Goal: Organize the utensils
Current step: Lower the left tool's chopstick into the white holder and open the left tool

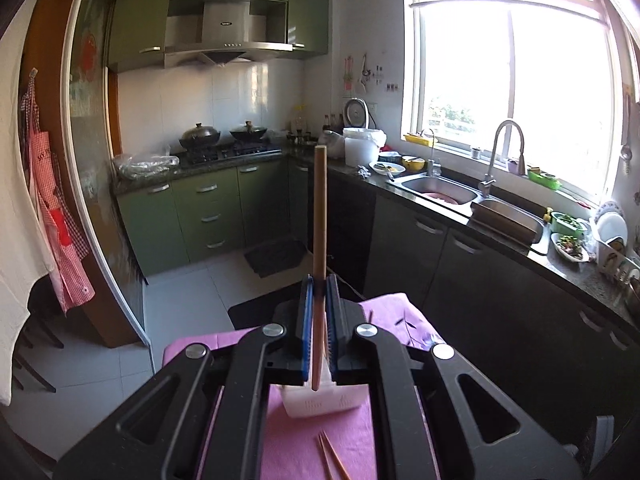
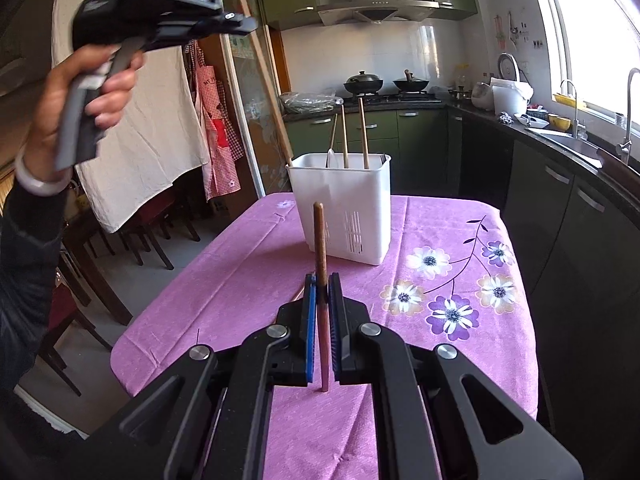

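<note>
We held one chopstick (image 1: pixel 320 216) clenched in the left tongs (image 1: pixel 320 284) and another (image 2: pixel 321 280) in the right tongs (image 2: pixel 322 284); both probably belonged next in the white holder (image 2: pixel 340 208) on the tabletop (image 2: pixel 224 280).

Left gripper (image 1: pixel 319 284), fingers closed on a chopstick (image 1: pixel 320 216), raised high in the person's left hand (image 2: pixel 86 92). Right gripper (image 2: pixel 322 284), fingers closed on a darker chopstick (image 2: pixel 321 248), angled slightly downward.
</note>
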`<state>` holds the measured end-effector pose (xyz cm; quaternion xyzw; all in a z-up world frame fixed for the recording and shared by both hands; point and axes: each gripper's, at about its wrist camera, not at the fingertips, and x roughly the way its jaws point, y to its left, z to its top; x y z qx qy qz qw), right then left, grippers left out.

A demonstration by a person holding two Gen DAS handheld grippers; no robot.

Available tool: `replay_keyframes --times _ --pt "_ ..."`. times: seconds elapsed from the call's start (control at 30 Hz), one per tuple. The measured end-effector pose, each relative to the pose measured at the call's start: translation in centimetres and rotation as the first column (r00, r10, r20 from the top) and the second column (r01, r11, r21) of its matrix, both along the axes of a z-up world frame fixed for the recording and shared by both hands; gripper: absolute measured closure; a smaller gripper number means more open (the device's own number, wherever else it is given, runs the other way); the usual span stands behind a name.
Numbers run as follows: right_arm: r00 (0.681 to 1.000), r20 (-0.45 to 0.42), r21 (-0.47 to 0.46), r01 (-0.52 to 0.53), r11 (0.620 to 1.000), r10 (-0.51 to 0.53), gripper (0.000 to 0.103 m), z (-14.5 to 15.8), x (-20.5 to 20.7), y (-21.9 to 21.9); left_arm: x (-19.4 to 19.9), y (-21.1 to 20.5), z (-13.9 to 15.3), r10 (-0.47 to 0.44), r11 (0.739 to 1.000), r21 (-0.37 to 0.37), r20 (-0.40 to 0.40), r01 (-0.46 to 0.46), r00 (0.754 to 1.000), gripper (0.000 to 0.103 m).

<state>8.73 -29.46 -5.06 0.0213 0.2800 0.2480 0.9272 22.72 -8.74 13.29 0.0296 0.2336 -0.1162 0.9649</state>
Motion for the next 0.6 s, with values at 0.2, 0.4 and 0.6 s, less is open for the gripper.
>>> replay_keyframes --times 0.2,0.4,0.6 --pt "1.0 -0.005 0.012 -0.012 1.0 0.012 0.096 -0.3 0.2 -0.2 4.2 -0.7 -3.0 0.037 0.999 0.017 -0.064 -0.036 0.997 0.097" --pt "1.0 -0.019 0.028 -0.01 1.0 0.01 0.096 -0.4 0.8 -0.6 7.4 -0.3 -7.6 0.055 0.998 0.029 -0.175 -0.051 0.983 0.097" --pt "1.0 0.005 0.037 -0.015 0.999 0.015 0.096 1.3 1.8 -0.5 7.6 0.2 -9.7 0.034 0.999 0.015 -0.229 -0.031 0.973 0.097"
